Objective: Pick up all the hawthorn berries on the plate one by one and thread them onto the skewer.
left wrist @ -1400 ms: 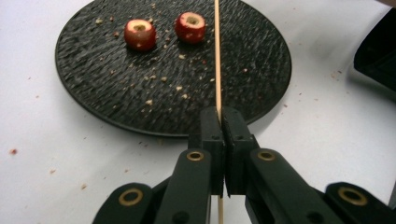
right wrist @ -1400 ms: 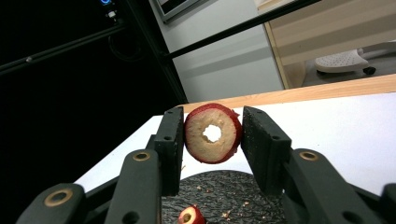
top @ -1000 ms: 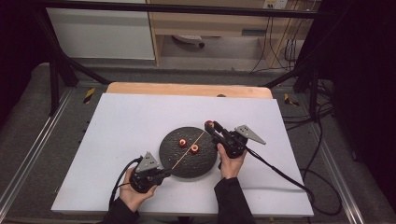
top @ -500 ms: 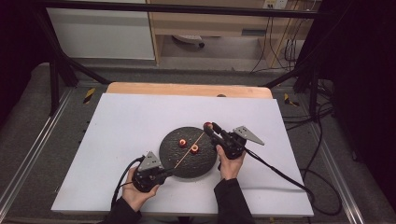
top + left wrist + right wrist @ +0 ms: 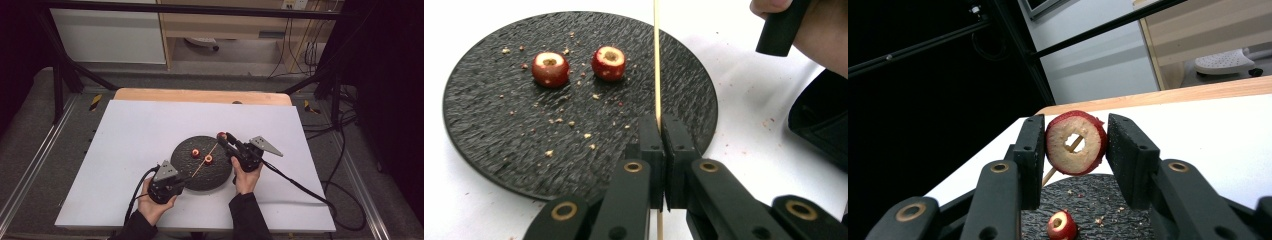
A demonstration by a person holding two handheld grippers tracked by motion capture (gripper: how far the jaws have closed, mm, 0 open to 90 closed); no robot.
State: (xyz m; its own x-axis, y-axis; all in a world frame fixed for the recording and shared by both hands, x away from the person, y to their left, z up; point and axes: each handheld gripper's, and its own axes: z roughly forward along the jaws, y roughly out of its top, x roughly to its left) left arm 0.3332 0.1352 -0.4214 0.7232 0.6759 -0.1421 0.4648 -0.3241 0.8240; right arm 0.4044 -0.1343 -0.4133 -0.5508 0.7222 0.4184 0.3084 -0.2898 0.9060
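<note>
Clamped shut, the left gripper pinches the near end of a thin wooden skewer just over the near rim of the black round plate. On that plate lie two cored red fruit pieces, close together among crumbs, to the left of the stick. Rightward, the skewer slants across the plate toward the right gripper, whose jaws grip a third cored fruit slice; the stick's tip shows through its hole. All sits on the white table.
</note>
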